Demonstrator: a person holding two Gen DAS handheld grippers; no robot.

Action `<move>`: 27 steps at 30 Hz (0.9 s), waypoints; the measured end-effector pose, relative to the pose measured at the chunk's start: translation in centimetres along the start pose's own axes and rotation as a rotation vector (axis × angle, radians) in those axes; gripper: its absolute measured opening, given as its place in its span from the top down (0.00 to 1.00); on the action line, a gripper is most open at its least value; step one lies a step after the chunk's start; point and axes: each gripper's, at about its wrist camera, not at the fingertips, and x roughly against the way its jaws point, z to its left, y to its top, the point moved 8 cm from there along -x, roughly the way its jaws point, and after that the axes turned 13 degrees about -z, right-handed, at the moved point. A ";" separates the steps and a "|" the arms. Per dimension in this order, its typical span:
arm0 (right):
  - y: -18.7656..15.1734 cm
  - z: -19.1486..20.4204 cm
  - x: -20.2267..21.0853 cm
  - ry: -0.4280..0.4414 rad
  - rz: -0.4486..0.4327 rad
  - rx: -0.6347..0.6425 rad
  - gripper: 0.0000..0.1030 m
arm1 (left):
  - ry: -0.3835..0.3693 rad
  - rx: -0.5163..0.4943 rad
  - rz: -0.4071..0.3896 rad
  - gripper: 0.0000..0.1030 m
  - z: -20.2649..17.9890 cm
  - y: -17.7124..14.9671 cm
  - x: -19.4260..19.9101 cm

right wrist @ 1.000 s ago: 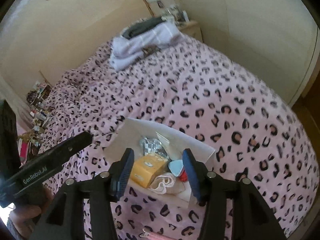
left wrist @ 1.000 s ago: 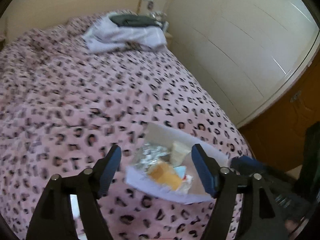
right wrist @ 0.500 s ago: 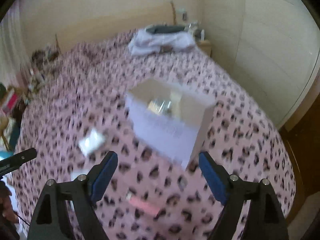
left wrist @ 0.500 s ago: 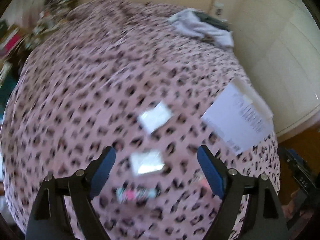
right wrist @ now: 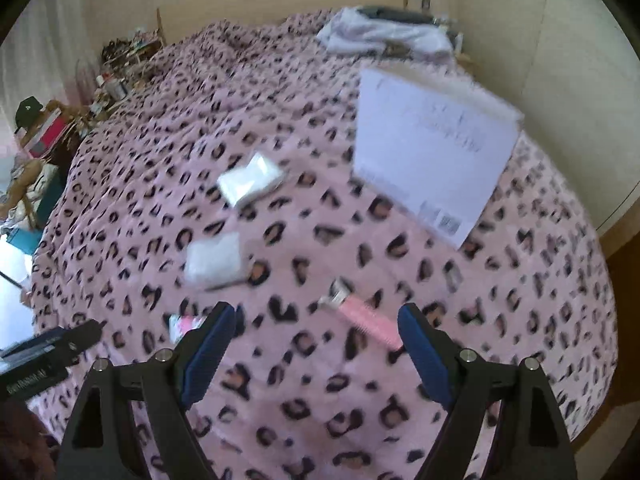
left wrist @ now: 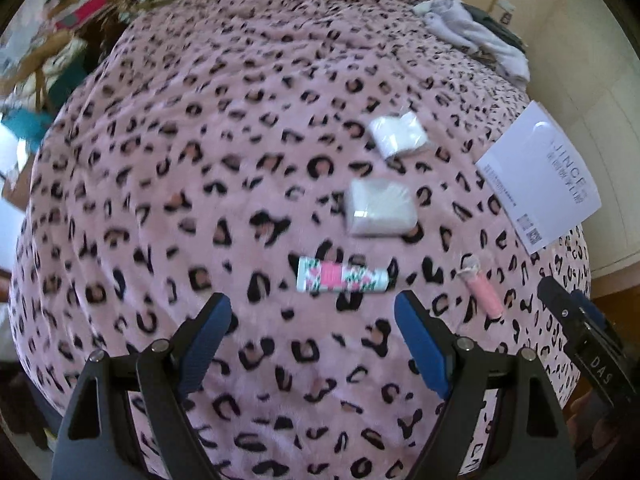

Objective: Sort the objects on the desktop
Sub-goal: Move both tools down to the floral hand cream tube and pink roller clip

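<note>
— Since the bed (left wrist: pixel 224 128) is plush, what grips easily near the box (left wrist: pixel 540 176)?
— Largest first: two soft packets (left wrist: pixel 378 208), (left wrist: pixel 400 134) left of the box, light, pinch across the edges. Then the stiff floral tube (left wrist: pixel 342 275), then the slim pink razor (right wrist: pixel 362 314) below the box, at its handle.
— Grippers?
— Left (left wrist: pixel 312 334) and right (right wrist: pixel 316 340) both gape, empty; the right's jaws have just been opening.

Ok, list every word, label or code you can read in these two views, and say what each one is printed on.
"JINCE" on the white box.
"DAS" on the right gripper, seen at the edge of the left wrist view.
Smaller print and a square code on the white box: too small to read.
White lettering on the left gripper, seen in the right wrist view: blurred.
Floral tube: pattern only, no legible text.
</note>
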 end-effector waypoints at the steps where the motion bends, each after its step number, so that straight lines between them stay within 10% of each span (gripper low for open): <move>1: -0.4 0.2 -0.2 0.004 0.008 0.001 0.17 | -0.002 0.016 0.006 0.17 0.0 -0.4 -0.3; 27: -2.9 -3.9 -8.1 0.073 0.066 0.371 0.17 | 0.138 0.549 0.288 0.17 -2.0 -5.8 -15.1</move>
